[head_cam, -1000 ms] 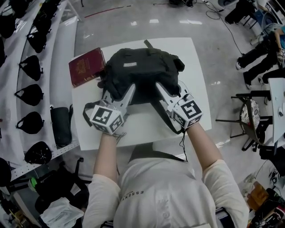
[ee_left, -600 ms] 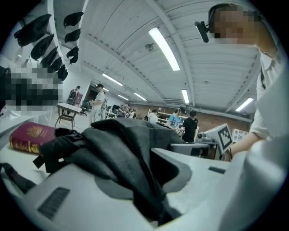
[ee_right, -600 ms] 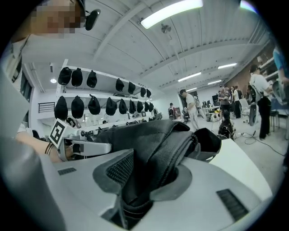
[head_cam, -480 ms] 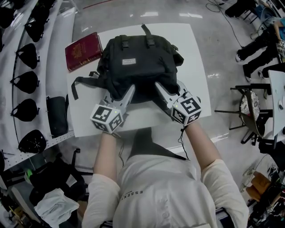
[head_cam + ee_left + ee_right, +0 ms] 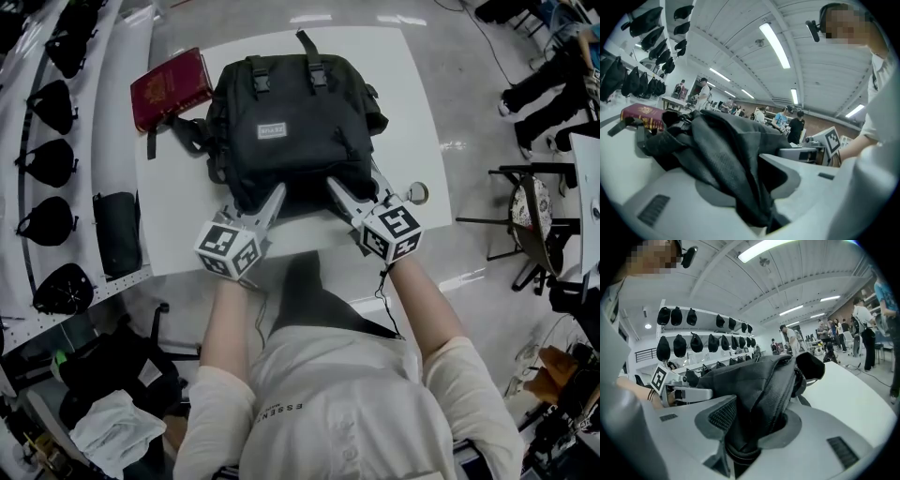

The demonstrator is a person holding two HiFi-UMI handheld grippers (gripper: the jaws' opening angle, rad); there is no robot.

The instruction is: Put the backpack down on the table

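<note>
The black backpack [image 5: 291, 122] lies flat on the white table [image 5: 412, 94], front panel up, handle at the far side. My left gripper [image 5: 267, 199] grips its near edge on the left, and my right gripper [image 5: 339, 192] grips that edge on the right. In the left gripper view, dark fabric [image 5: 717, 154] runs down between the jaws of the left gripper [image 5: 745, 183]. In the right gripper view, a bunched fold of the backpack [image 5: 759, 380] fills the gap of the right gripper [image 5: 754, 423]. Both sets of jaws are opening, with the fabric still pinched between them.
A red book [image 5: 169, 87] lies on the table's far left corner, beside a loose strap [image 5: 173, 136]. A small round object [image 5: 417, 192] sits near the table's right edge. Shelves with black caps [image 5: 56, 122] run along the left. A chair [image 5: 525, 234] stands at the right.
The backpack has sunk onto the table and spread out flat, its strap now lying towards the book. Both grippers came down with it, still at its near edge.
</note>
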